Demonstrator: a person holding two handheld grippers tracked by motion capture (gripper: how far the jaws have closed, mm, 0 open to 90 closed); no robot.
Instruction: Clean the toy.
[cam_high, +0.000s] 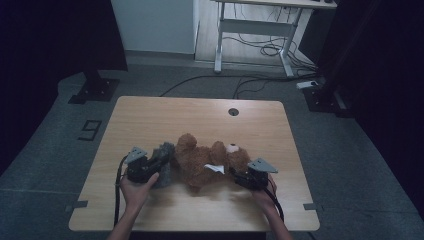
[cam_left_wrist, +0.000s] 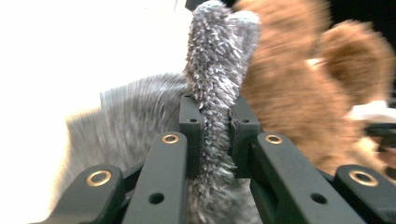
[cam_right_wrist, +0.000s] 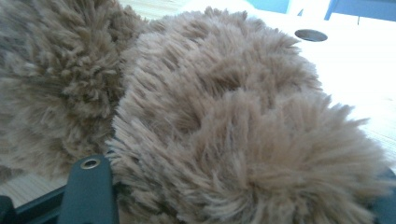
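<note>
A brown teddy bear lies on its back in the middle of the wooden table, head to the right, with a white tag on it. A grey furry cloth lies against its left side. My left gripper is shut on a fold of this grey cloth, which stands up between the jaws of the left gripper, with the bear just behind. My right gripper is at the bear's head. Brown fur bulges between its jaws, which are closed on it.
A round cable hole sits near the table's far edge. Beyond the table stand a white desk frame with cables on the floor and two dark stand bases. Both forearms enter over the near edge.
</note>
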